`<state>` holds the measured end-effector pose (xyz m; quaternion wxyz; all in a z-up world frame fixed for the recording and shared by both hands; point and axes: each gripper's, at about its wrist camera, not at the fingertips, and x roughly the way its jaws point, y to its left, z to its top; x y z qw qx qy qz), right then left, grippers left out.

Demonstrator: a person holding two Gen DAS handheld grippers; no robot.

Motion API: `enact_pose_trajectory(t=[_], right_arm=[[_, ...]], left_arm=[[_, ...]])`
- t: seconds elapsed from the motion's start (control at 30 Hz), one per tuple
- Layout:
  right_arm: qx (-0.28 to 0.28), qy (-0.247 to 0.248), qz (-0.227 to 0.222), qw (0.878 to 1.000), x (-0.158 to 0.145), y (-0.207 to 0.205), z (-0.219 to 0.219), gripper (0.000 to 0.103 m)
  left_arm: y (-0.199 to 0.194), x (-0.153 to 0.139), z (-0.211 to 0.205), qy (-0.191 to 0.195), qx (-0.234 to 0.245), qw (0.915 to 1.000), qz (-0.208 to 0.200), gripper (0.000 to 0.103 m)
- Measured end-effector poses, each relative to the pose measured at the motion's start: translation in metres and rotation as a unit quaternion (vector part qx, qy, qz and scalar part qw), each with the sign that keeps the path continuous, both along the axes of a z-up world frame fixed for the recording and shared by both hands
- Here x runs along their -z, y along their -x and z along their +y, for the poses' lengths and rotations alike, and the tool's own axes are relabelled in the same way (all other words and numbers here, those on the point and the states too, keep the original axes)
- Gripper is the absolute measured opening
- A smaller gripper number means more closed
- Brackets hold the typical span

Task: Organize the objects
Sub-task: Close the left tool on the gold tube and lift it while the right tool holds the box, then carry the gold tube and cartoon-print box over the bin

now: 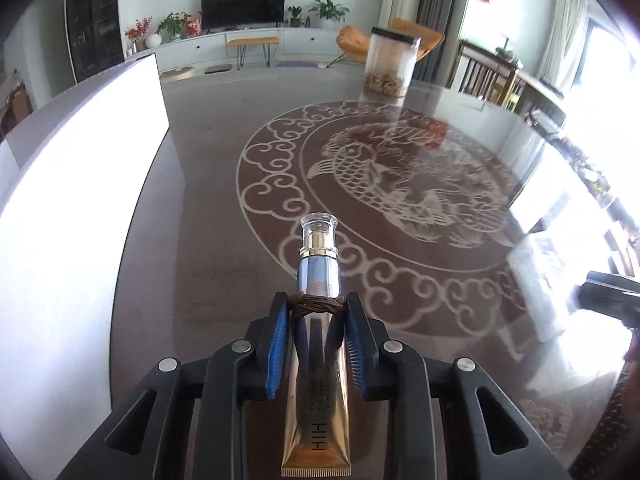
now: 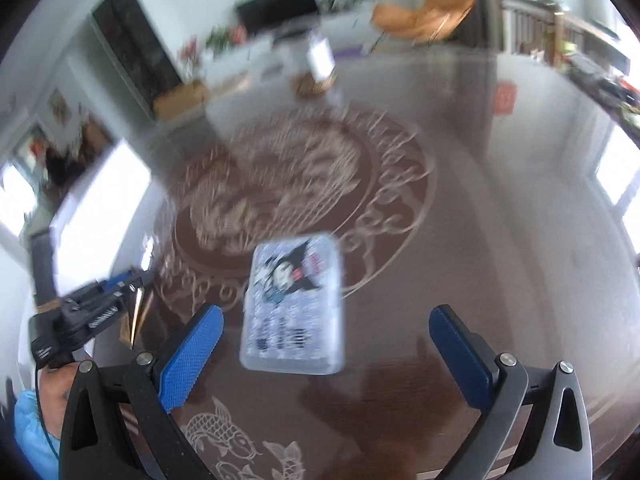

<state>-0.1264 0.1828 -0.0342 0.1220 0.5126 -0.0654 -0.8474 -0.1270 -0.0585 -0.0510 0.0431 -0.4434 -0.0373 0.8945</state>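
Observation:
My left gripper is shut on a gold cosmetic tube with a clear cap and a brown hair tie around it, held above the glass table. In the right wrist view my right gripper is open and empty. A clear flat packet with a cartoon print lies on the table between its blue pads, touching neither. The left gripper with the tube shows at the left of that view, which is motion-blurred.
A clear jar with a black lid and brown contents stands at the table's far side, also seen blurred in the right wrist view. A white box stands along the table's left. The right gripper's edge shows at the right.

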Motion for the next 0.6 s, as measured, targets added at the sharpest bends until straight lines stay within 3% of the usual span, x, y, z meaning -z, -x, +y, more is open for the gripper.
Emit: enact_pose_trajectory(t=[0.07, 0.1, 0.17, 0.3, 0.5, 0.6], right_arm=[[-0.017, -0.016, -0.012, 1.000, 0.012, 0.008, -0.016, 0.102], [-0.018, -0.032, -0.009, 0.999, 0.016, 0.009, -0.021, 0.092], [-0.015, -0.074, -0.006, 0.997, 0.023, 0.008, -0.028, 0.063], [-0.010, -0.076, 0.019, 0.997, 0.006, -0.012, -0.033, 0.062], [-0.079, -0.063, 0.106, 0.989, -0.081, -0.045, -0.081, 0.062], [-0.131, -0.040, 0.149, 0.979, -0.127, -0.059, -0.124, 0.062]], left_arm=[[-0.018, -0.008, 0.002, -0.006, 0.010, 0.9997, 0.020, 0.027], [-0.026, -0.014, 0.002, -0.013, 0.015, 0.9993, 0.031, 0.027], [-0.042, -0.026, 0.002, -0.031, 0.020, 0.9982, 0.048, 0.027], [-0.068, -0.062, -0.002, -0.058, 0.032, 0.9934, 0.094, 0.027], [-0.129, -0.141, -0.043, -0.098, 0.022, 0.9771, 0.187, 0.027], [-0.156, -0.180, -0.073, -0.101, 0.004, 0.9692, 0.225, 0.027]])
